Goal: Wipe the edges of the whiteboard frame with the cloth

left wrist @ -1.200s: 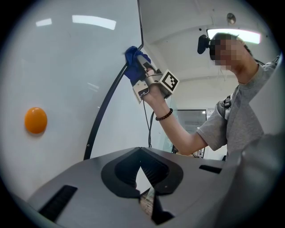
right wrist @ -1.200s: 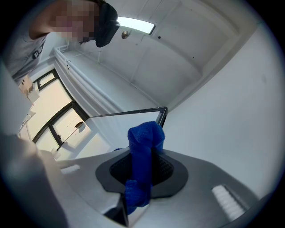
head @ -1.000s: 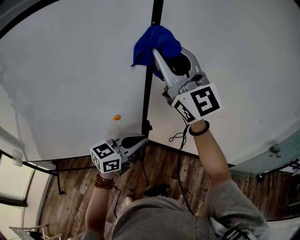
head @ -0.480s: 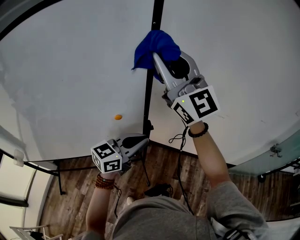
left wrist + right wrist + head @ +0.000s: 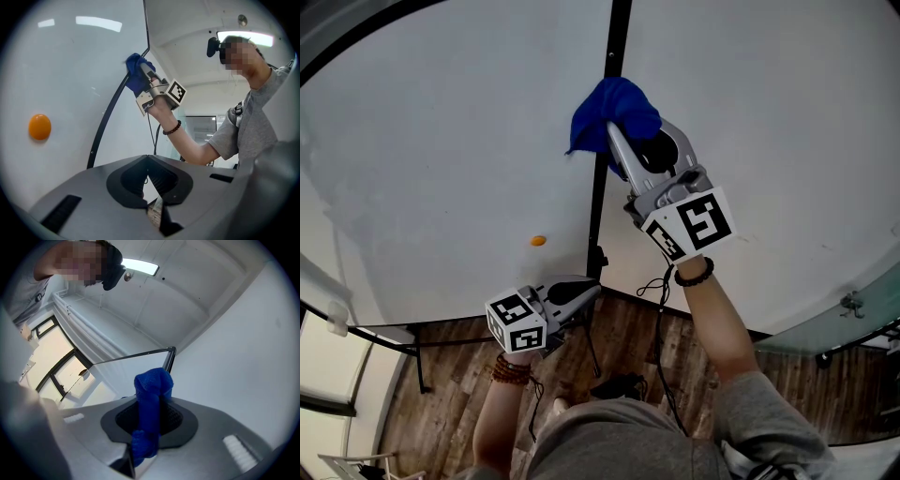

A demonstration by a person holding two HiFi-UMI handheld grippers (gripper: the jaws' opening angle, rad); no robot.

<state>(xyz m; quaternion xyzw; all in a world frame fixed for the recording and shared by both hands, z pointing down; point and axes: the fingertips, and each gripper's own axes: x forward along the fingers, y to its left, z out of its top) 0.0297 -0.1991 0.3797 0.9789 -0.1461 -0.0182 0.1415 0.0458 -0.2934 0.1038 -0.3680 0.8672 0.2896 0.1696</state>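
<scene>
Below the cloth [image 5: 614, 108] the black frame [image 5: 598, 187] is bare and free for us. Our left gripper [image 5: 592, 290] sits close by its bottom end. An orange dot [image 5: 538, 241] sticks to the board [image 5: 441, 141] left of it.

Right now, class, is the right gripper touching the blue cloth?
Touching. The right gripper view shows the blue cloth pinched between the jaws of the right gripper, bunched above them.

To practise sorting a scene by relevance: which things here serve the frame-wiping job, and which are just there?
In the job: blue cloth, black whiteboard frame, right gripper with jaws shut on the cloth.
Just there: orange disc, left gripper with jaws shut on nothing, wooden floor.
</scene>
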